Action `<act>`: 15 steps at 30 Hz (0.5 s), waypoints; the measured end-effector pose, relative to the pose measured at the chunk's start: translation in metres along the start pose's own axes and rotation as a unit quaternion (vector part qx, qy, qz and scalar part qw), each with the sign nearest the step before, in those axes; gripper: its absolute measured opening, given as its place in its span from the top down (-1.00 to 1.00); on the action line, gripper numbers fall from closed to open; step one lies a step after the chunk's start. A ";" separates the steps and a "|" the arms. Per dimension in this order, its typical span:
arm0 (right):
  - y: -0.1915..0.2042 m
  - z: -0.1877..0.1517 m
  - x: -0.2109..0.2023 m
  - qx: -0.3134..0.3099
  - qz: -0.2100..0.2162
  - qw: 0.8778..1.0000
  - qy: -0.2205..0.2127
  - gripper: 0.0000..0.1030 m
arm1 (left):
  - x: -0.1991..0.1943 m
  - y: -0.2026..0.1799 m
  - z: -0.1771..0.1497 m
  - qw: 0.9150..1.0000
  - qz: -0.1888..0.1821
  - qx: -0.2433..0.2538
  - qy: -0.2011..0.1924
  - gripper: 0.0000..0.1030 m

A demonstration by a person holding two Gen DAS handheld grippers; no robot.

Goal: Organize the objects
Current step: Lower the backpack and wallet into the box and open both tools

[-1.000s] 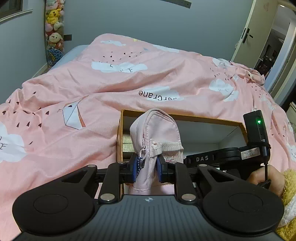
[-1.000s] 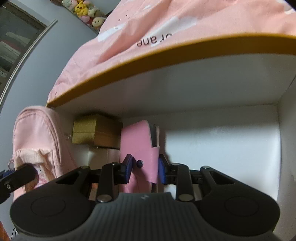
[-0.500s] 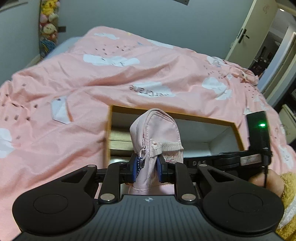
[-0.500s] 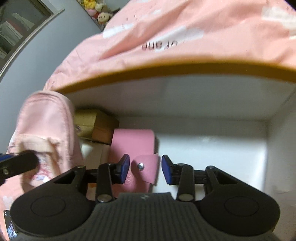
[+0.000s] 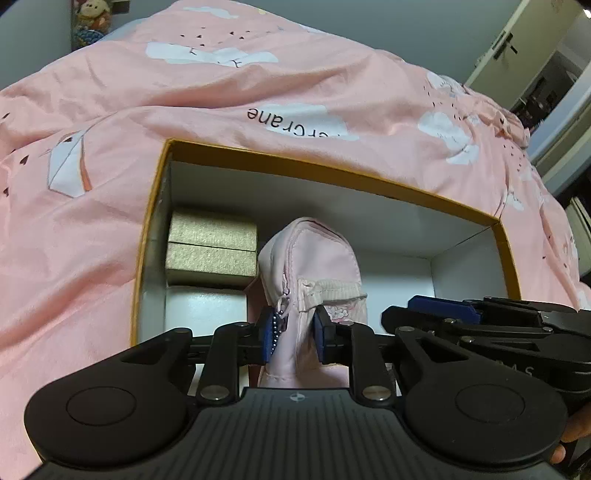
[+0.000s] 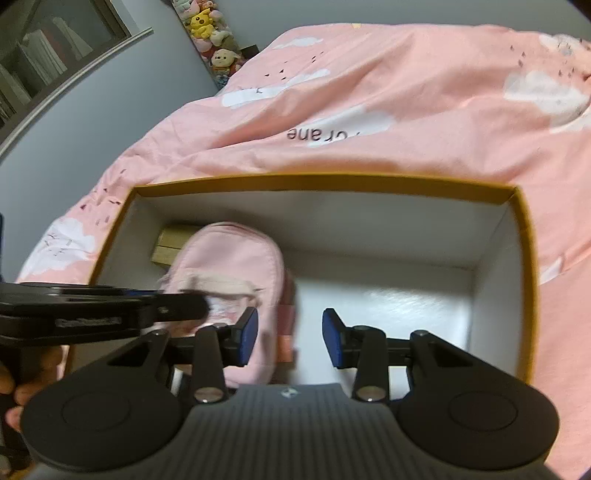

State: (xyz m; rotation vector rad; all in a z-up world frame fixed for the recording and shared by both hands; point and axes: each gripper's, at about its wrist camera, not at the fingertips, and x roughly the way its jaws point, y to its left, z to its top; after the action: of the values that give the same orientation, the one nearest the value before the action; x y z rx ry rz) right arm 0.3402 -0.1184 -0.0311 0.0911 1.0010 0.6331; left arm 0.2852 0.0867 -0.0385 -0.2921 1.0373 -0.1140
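Note:
An open cardboard box [image 5: 332, 173] with an orange rim and white inside lies on the pink bed; it also shows in the right wrist view [image 6: 524, 258]. My left gripper [image 5: 291, 334] is shut on a small pale pink zip pouch [image 5: 314, 254] and holds it upright inside the box, beside two gold boxes [image 5: 212, 247]. My right gripper [image 6: 290, 338] is open and empty above the box, with the pouch [image 6: 229, 266] just left of its left finger. A pink wallet [image 6: 286, 332] lies behind the pouch, mostly hidden.
A white box [image 5: 207, 310] sits under the gold boxes at the box's left end. The pink cloud-print duvet [image 5: 258, 85] surrounds the box. Plush toys [image 6: 210, 33] hang on the far wall. A door [image 5: 517, 44] stands at the right.
My right gripper let go of the pink wallet, opened and pulled back up out of the box. My left gripper moved the pouch down into the box.

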 end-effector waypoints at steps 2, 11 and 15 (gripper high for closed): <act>0.002 -0.002 0.004 0.005 0.013 1.000 0.005 0.20 | 0.001 -0.003 0.000 1.000 0.008 0.013 0.002 0.46; 0.000 -0.009 0.020 0.035 0.052 0.998 0.029 0.30 | -0.012 -0.019 -0.007 0.994 0.056 0.086 -0.021 0.28; 0.003 -0.007 0.022 0.035 0.061 0.997 0.027 0.53 | -0.026 -0.017 -0.008 0.994 0.054 0.088 -0.033 0.28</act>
State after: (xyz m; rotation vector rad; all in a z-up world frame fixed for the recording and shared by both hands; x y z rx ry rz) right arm 0.3410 -0.1058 -0.0506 0.1978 1.0765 0.7156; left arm 0.2661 0.0747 -0.0160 -0.0797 0.9678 -0.0967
